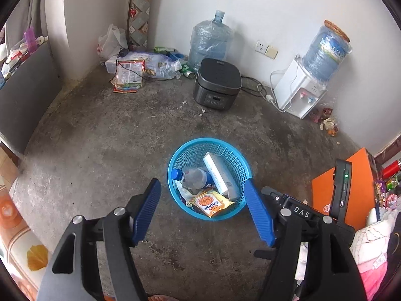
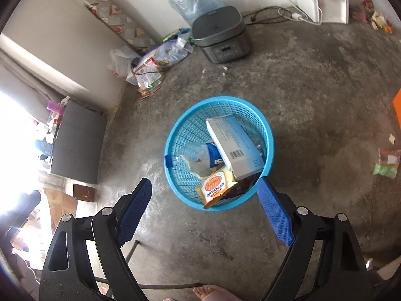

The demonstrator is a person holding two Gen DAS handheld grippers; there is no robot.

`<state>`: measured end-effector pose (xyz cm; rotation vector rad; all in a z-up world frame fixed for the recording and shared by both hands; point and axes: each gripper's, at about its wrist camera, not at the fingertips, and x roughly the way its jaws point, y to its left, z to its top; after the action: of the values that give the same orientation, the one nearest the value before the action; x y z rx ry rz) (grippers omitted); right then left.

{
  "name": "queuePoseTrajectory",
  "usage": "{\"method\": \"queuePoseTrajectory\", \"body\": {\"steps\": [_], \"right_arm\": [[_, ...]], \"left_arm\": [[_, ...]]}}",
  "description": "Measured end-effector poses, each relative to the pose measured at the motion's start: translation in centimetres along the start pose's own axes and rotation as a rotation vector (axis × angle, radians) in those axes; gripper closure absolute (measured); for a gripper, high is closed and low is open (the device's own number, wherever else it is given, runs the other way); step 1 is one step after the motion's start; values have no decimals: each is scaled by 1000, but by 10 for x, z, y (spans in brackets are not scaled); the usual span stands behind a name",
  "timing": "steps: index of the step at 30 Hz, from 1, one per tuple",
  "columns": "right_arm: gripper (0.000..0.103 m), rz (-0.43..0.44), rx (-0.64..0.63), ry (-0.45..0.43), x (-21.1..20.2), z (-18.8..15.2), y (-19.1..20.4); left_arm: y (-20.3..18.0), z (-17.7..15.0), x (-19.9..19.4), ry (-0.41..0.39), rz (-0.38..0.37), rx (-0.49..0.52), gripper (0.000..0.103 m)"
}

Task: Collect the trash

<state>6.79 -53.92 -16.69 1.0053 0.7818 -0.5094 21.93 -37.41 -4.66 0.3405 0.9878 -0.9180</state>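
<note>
Concrete floor point(image 1: 100, 155) with things on it

A blue basket point(image 1: 235, 160) stands in the middle; a dark cooker point(image 1: 217, 84), water jug point(image 1: 209, 40), white dispenser point(image 1: 298, 90) and scattered wrappers point(image 1: 127, 75) lie near the wall.

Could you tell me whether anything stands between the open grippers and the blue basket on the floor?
Nothing visible does. Both the left gripper and right gripper hang open above the blue basket, with only bare concrete floor around it.

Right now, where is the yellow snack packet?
The yellow snack packet lies in the blue basket on the floor, at its near edge, beside the white box and plastic bottle.
</note>
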Motion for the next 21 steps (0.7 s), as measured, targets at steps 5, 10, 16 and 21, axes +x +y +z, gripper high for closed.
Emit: {"method": "queuePoseTrajectory", "body": {"steps": [5,10,16,21], "right_arm": [[11,23,-130,-57,-43,-19,43],[8,-34,-256,-119,-81,-51,92],[8,85,-460,-72,-110,-105,162],[8,205,-777,14,-114,-187,219]], "left_arm": [[15,-24,-91,-104,21,-55,20],[37,-64,-180,-240,207,-209,5],[60,-128,-256,-297,461,-355,5],[79,-201,-294,-311,644,-412,5]]}}
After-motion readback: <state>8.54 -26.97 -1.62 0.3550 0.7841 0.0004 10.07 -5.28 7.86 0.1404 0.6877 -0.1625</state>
